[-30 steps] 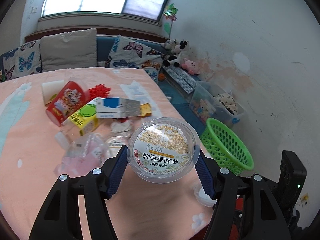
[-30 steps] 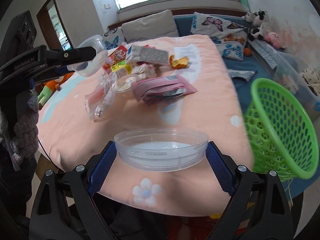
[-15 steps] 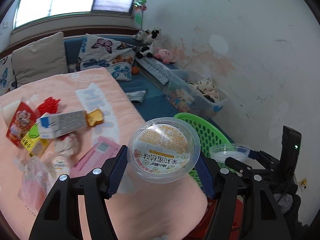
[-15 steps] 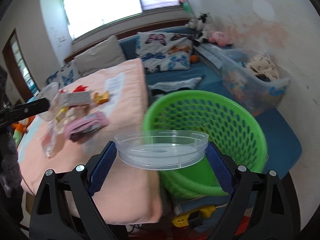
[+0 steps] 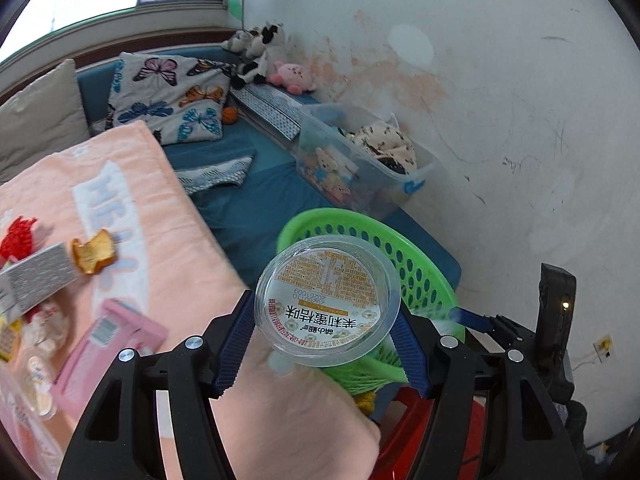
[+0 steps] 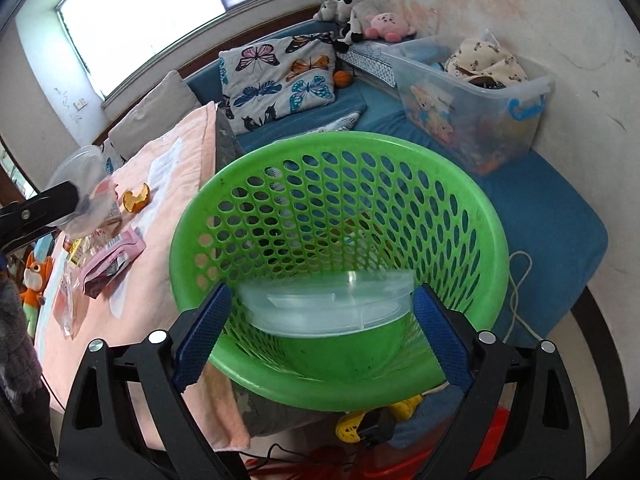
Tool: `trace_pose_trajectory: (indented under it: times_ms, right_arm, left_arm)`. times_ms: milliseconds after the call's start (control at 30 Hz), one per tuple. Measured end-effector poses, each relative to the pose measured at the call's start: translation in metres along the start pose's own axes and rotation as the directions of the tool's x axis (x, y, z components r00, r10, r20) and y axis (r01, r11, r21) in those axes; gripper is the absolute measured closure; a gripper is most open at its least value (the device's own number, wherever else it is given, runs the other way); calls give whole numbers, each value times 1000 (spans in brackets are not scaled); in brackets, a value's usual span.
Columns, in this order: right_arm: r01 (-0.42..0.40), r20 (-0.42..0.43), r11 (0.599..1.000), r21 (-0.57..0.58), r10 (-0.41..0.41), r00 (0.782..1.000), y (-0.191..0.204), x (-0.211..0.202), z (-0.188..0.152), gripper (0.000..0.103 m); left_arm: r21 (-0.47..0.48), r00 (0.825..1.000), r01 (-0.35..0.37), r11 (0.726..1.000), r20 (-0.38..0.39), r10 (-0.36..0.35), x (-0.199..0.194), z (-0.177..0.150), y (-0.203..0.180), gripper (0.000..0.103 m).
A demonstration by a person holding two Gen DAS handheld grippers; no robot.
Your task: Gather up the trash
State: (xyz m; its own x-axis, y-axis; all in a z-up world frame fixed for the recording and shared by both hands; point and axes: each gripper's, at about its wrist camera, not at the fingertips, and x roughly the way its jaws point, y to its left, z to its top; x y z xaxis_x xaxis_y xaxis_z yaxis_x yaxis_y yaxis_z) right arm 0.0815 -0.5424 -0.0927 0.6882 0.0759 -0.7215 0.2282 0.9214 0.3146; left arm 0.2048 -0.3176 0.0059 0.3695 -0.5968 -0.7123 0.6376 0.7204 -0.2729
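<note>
While your right gripper (image 6: 320, 320) clamps lid (image 6: 328, 300) over basket (image 6: 496, 240), left gripper (image 5: 326, 344) clamps cup (image 5: 328, 304) short of rim; early release drops it outside.

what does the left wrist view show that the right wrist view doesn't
Only the left wrist view: the printed label on the clear cup held in the left gripper, and a red mesh piece.

Only the right wrist view: the clear lid in the right gripper over the basket's opening, and an orange fox toy.

Both: the green basket, the pink packet, the storage bin.
</note>
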Motion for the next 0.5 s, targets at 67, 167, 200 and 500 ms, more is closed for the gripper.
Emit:
trace_pose_trajectory:
  times_ms: [67,167,200,500]
  right_arm:
    - [3,6,1000,3,-3,1000,-2,-3,0,8]
    - [7,23,1000,5,-7,1000,-4,-10,-1,8]
    - [10,32,1000,6,-10,999,-5,-14,-2,8]
    - [29,80,1000,9,-30,996,-8,-41,-13,8]
  left_arm:
    - [7,1000,6,1000,-16,-6,10,1,-6,40]
    - [19,999,14,1000,-30,-14,20,-1,-12,40]
    - [23,999,17,1000,-37,-16,23,-1,-14,40]
    - [40,996,33,999,-90,-29,52,-4,-23,40]
